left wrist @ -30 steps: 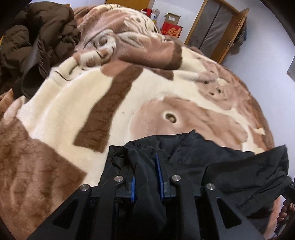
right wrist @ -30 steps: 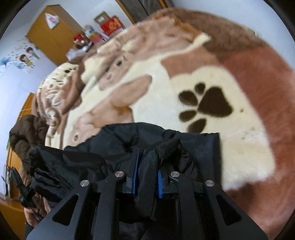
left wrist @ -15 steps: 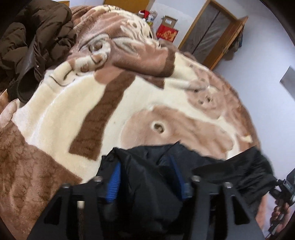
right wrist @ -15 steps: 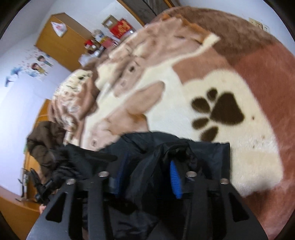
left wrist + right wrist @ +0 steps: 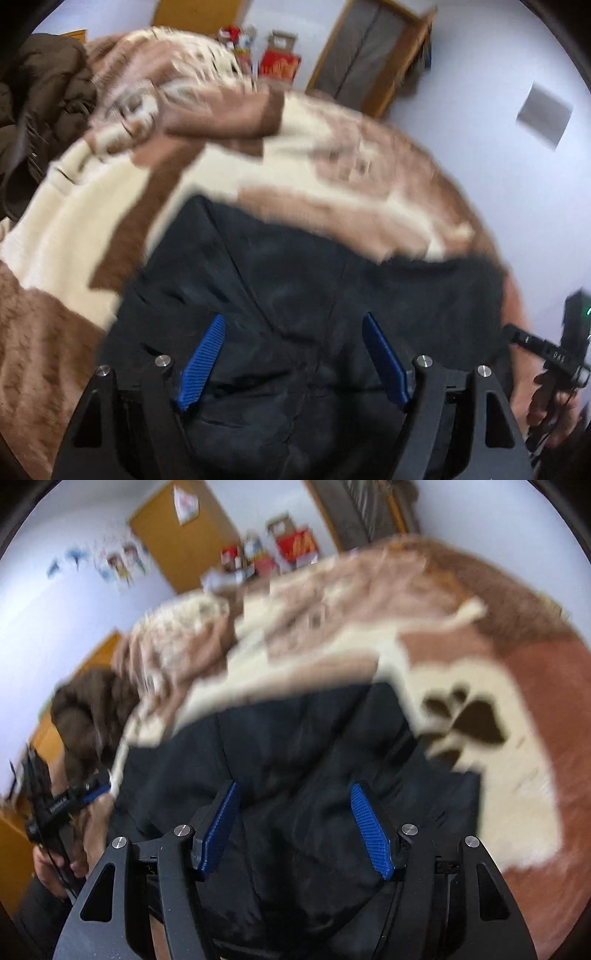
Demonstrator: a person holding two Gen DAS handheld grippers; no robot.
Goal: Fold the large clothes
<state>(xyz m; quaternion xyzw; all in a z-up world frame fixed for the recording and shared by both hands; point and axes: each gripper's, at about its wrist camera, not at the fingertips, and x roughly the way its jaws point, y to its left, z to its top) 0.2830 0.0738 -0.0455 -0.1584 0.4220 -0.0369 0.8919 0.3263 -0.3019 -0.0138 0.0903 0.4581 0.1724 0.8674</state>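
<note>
Near the front edge of the bed: black jacket (image 5: pixel 314 288) lying flat on the brown-and-cream blanket (image 5: pixel 74 229), spread between both tongs. Left tongs (image 5: pixel 295 354) now wide apart, blue pads (image 5: pixel 201 363) clear of the cloth; a second ago clamped on a bunched fold, half a second ago only partly open. Same with the right tongs (image 5: pixel 297 825): spread wide, holding nothing, jacket (image 5: pixel 314 746) resting beneath. Both views blurred, so apparently pulling up and away. Likely meaning: fold laid down and released, jacket lower and flatter than before, one fold finished. Further folds probably needed, hard to judge through the blur. Far left, brown coat (image 5: pixel 40 96) heaped on the blanket, well apart from the jacket, perhaps next in line.
</note>
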